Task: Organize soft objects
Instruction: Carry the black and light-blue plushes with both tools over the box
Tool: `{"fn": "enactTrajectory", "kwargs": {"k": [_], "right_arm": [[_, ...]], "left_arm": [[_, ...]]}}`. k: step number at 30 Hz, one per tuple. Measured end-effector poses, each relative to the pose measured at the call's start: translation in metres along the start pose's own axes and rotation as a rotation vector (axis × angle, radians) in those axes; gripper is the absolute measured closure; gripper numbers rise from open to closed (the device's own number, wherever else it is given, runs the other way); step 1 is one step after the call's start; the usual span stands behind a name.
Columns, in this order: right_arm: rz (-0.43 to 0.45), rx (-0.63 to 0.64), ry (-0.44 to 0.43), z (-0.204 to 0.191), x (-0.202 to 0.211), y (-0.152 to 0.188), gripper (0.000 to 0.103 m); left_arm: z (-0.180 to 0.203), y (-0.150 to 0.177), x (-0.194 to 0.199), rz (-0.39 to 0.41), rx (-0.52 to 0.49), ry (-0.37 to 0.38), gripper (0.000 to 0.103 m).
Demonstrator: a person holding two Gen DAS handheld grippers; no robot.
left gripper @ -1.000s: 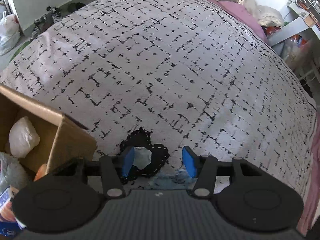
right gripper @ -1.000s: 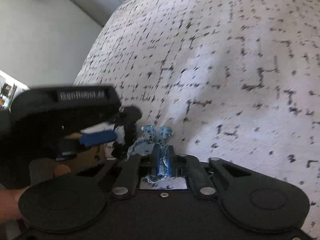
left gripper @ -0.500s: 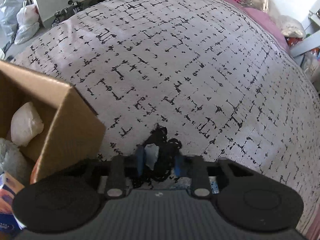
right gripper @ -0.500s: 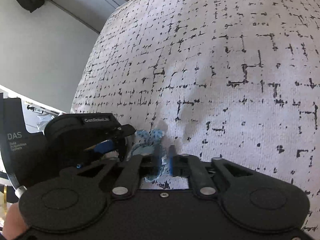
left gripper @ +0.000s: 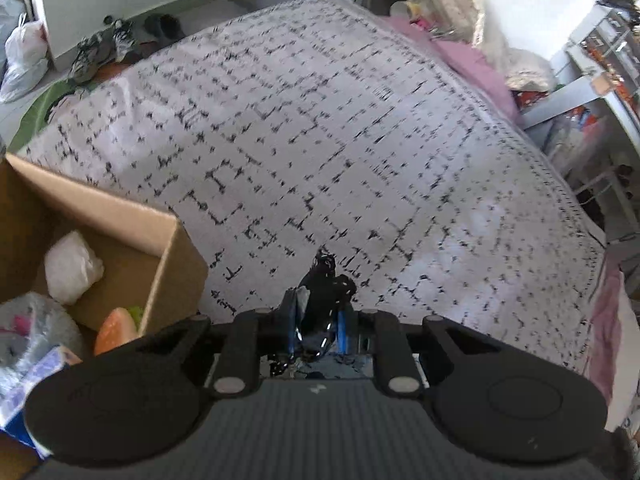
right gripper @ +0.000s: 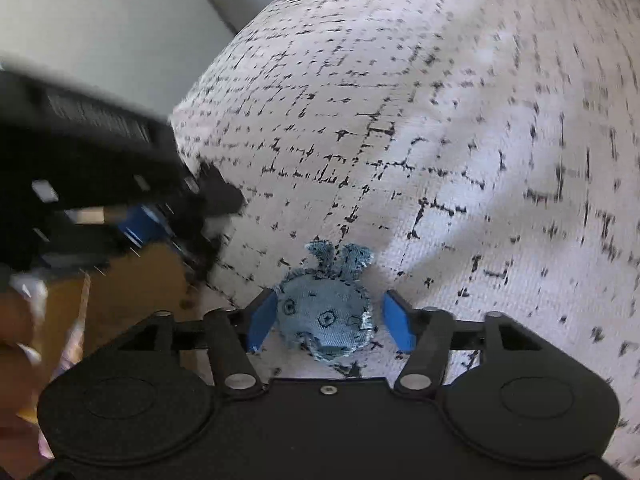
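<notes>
Left gripper (left gripper: 316,330) clamping tight on black soft toy (left gripper: 326,294), carrying toward cardboard box (left gripper: 168,248) at its left; keeping grip firm. Right gripper (right gripper: 330,320) opening, blue denim toy (right gripper: 326,310) lying loose between jaws on bed (right gripper: 460,160).

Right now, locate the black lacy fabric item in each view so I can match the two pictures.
Left wrist view: the black lacy fabric item sits bottom centre, pinched in the left hand-held gripper.
Right wrist view: it hangs as a dark blur at the left edge, middle height, under that same gripper.
Shared landmark: the white bedspread with black dashes, and the brown cardboard box beside it.
</notes>
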State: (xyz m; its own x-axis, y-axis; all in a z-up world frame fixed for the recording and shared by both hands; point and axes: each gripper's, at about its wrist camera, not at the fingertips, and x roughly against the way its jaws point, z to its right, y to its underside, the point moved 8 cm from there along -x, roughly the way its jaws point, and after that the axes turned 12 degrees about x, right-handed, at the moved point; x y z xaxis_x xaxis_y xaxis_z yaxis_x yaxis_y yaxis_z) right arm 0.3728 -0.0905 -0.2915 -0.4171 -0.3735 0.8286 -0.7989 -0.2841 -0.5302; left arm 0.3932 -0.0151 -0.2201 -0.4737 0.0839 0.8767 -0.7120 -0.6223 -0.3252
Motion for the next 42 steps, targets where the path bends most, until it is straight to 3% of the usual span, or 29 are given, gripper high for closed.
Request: {"fn": "enactTrajectory", "kwargs": {"k": [6,10,27,42], "right_arm": [[-0.002,0.014,-0.008,-0.004,0.009,-0.001,0.09],[0.02,0.038,-0.009,-0.013,0.023,-0.002,0.094],[0.159,0.045,0.049,-0.031,0.087,-0.016,0.094],[0.25,0.079,0.082,-0.065,0.116,-0.032,0.094]], "left_arm": [[-0.009,-0.002,0.025,0.018,-0.01,0.024,0.085],[-0.021,-0.002,0.042,0.032,-0.012,0.042,0.085],[-0.083,-0.021,0.121,0.119,0.014,0.095,0.085],[-0.139,-0.037,0.124,0.097,0.044,0.108,0.084]]}}
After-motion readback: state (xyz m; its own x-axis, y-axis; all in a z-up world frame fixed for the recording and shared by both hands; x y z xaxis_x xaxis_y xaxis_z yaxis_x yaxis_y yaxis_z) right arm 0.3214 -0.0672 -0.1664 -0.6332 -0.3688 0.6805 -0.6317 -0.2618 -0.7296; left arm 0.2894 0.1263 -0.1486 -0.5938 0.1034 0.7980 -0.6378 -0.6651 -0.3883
